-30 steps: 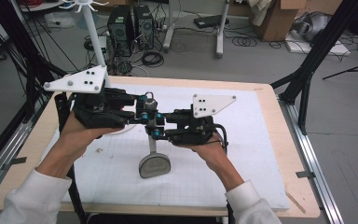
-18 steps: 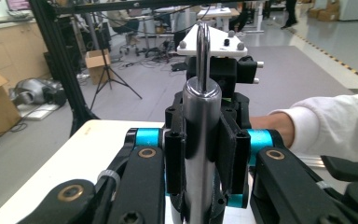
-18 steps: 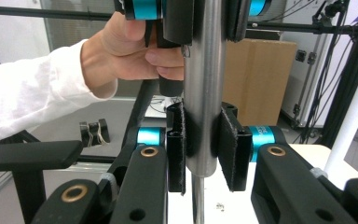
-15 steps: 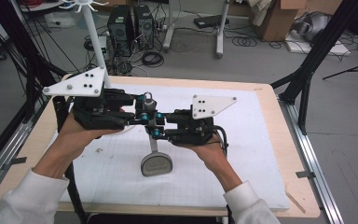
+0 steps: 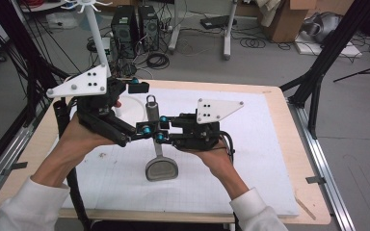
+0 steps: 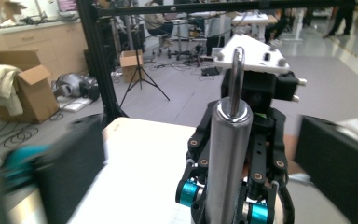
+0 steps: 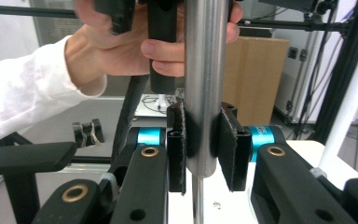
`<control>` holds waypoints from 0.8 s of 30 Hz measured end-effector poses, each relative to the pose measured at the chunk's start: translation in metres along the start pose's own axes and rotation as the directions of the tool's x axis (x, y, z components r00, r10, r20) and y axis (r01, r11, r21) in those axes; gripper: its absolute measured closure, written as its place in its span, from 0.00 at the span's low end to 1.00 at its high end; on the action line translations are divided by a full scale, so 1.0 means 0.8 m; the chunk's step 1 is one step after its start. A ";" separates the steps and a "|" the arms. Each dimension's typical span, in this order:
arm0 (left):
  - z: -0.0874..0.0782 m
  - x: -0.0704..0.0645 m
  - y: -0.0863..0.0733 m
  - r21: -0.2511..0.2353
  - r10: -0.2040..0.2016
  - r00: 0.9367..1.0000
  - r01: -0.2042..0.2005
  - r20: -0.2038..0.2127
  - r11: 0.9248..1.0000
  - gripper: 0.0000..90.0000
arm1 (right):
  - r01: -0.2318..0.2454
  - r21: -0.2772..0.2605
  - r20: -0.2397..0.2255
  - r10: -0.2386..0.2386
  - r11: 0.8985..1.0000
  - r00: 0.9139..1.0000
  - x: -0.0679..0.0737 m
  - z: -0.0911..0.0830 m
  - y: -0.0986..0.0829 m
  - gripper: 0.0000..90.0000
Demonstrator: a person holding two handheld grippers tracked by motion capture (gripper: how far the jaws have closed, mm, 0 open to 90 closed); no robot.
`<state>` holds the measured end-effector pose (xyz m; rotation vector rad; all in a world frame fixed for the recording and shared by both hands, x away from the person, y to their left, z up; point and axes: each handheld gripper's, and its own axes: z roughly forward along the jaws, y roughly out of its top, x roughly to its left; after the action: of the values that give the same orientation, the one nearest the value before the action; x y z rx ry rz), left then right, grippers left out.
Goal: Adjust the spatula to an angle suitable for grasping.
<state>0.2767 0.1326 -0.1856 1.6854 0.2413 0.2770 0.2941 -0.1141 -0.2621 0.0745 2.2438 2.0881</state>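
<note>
Above the middle of the counter (image 5: 270, 144), one steel utensil (image 5: 153, 126) stands nearly upright: a round metal handle with a hanging loop at the top, a thin shank below, and a flat grey head (image 5: 161, 169) resting on the white gridded mat.

Right tool (image 5: 160, 129): jaws closed to the width of the handle, one pad on each side of the tube, gripping it near its lower end just above the shank. The right gripper view shows both pads (image 7: 231, 148) pressed against the steel.

Left tool (image 5: 144, 131): jaws spread wide, standing on either side of the handle with clear gaps; no contact is visible. In the left gripper view the handle (image 6: 226, 158) rises between the two blurred jaws.

Count: one utensil, two tools, two grey three-cornered plates.

Left hand (image 5: 84, 137): comes in from the lower left, forearm angled up, tool raised and tilted down towards the handle. Right hand (image 5: 212, 156): palm under its tool, which lies level and points left. Both sleeves are white.
</note>
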 end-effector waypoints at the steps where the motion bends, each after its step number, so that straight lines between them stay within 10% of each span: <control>1: -0.001 0.000 0.000 -0.004 -0.004 1.000 0.004 -0.003 1.000 0.02 | -0.001 -0.003 0.021 0.001 1.000 1.000 0.000 -0.001 0.000 0.84; 13: -0.001 -0.006 0.002 -0.019 -0.014 0.995 0.012 -0.095 1.000 0.02 | -0.035 -0.022 0.144 0.037 0.999 0.989 0.002 -0.003 0.002 0.84; 24: 0.003 -0.009 0.003 -0.052 -0.047 0.969 0.036 -0.241 0.998 0.02 | -0.068 -0.051 0.309 0.080 0.996 0.948 0.007 0.001 0.004 0.84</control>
<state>0.2703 0.1276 -0.1840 1.5964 0.4481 0.4553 0.2888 -0.1127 -0.2590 0.4590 2.0404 1.9894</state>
